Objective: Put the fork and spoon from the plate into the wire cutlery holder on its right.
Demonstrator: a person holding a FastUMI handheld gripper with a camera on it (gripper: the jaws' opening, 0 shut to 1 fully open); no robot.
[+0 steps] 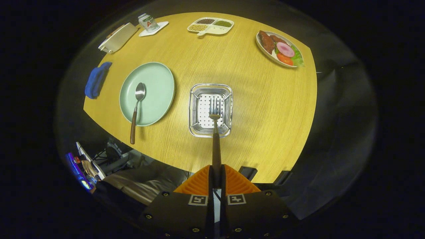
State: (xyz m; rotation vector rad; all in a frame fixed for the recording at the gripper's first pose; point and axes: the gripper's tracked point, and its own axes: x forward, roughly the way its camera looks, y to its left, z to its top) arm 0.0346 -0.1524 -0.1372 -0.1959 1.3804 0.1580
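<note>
My gripper [216, 176] is shut on the brown handle of a fork [215, 132]. The fork points straight ahead, its metal tines hanging over the wire cutlery holder [193, 109], a square silver basket on the wooden table. Left of the holder sits a pale green plate [156, 89]. On the plate lies a spoon [136, 108], bowl on the plate and brown handle sticking out over the plate's near rim onto the table.
A blue cloth [96, 79] lies left of the plate at the table edge. Beyond are a white holder [118, 38], a can on a coaster [148, 22], a divided dish of beans [211, 26] and a plate of food [279, 49]. The table's near edge runs just ahead of the fingers.
</note>
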